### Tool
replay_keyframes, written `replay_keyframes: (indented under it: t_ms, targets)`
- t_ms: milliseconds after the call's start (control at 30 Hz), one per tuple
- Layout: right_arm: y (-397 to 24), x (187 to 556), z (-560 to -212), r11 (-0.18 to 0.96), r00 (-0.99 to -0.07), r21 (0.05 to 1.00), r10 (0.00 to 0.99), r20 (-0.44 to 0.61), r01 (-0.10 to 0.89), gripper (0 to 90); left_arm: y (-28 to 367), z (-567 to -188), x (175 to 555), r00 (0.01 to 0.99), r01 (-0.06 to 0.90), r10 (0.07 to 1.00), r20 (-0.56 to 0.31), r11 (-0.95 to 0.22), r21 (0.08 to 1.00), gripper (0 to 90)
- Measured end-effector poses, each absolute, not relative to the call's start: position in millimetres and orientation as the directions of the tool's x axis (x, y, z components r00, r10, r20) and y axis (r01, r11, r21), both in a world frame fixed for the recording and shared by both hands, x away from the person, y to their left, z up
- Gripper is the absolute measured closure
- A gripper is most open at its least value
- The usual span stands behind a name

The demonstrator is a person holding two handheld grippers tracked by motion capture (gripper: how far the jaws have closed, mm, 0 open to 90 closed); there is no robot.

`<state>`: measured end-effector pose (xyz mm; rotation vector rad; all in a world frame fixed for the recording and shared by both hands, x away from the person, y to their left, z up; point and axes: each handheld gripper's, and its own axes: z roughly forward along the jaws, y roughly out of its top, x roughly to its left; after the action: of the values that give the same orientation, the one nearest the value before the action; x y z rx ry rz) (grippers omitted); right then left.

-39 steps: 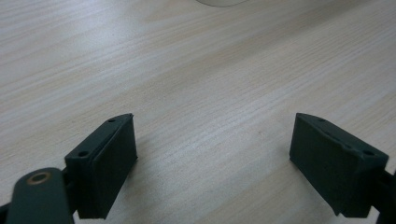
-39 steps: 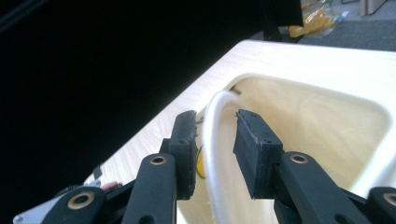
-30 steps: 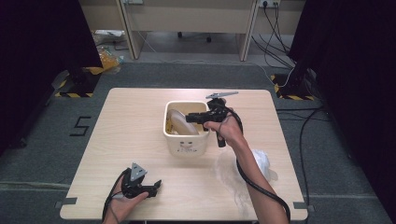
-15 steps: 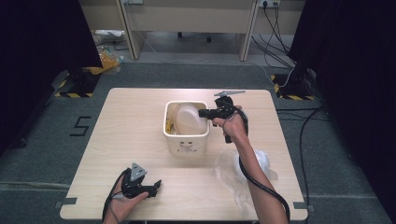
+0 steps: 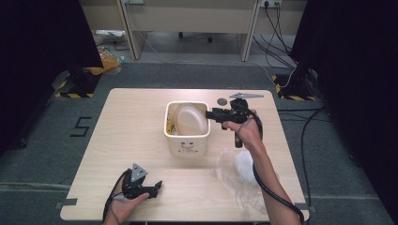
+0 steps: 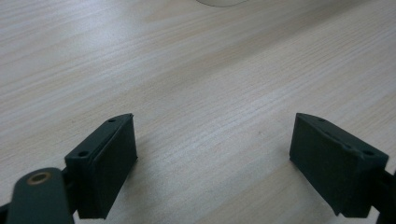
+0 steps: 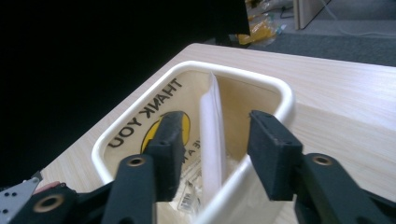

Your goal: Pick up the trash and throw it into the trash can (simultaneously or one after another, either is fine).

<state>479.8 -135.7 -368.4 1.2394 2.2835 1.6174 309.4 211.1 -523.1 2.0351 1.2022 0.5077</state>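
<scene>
The right claw point(image 5: 210, 114) has drawn back from inside the cream tub point(image 5: 186, 129) to its right rim, and its jaws, which a second ago reached over the contents, now stand apart with nothing between them. The white lid point(image 5: 189, 118) it was carrying is left inside the tub, leaning on edge against the right wall. In the right gripper view the lid point(image 7: 212, 135) rises as a thin pale blade between the two black jaws without touching either, and behind it lies a plastic bag printed THANK YOU point(image 7: 147, 112) along the far wall of the tub point(image 7: 285, 95).

The left claw point(image 5: 155, 187) has stayed put near the front left edge of the wooden surface point(image 5: 117, 136), its jaws wide apart over bare wood. A crumpled clear plastic sheet point(image 5: 239, 176) lies on the surface just right of the tub, under the right forearm. A small dark disc point(image 5: 221, 101) sits behind the tub.
</scene>
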Motion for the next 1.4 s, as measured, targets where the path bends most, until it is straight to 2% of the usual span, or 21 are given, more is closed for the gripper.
replay_keyframes:
  t_ms: [133, 300, 633, 1133, 1400]
  targets:
    - [-154, 463, -367, 0.126, -0.663, 0.830, 0.671, 0.332, 0.543, 43.6, 211, -523, 309, 0.490, 0.593, 0.872, -0.020, -0.316, 0.740, 13.9]
    - [-181, 439, -380, 0.145, -0.640, 0.822, 0.705, 0.305, 0.551, 37.0, 211, -523, 309, 0.488, 0.594, 0.872, -0.021, -0.315, 0.740, 13.8]
    - [-214, 406, -418, 0.118, -0.611, 0.798, 0.711, 0.347, 0.591, 37.0, 211, -523, 309, 0.488, 0.594, 0.872, -0.021, -0.315, 0.740, 13.8]
    - [-225, 375, -441, 0.167, -0.594, 0.797, 0.757, 0.274, 0.580, 35.8, 211, -523, 309, 0.489, 0.594, 0.872, -0.021, -0.315, 0.740, 13.8]
    - [-243, 356, -448, 0.174, -0.556, 0.785, 0.795, 0.245, 0.595, 31.2, 211, -523, 309, 0.488, 0.594, 0.872, -0.022, -0.314, 0.741, 13.8]
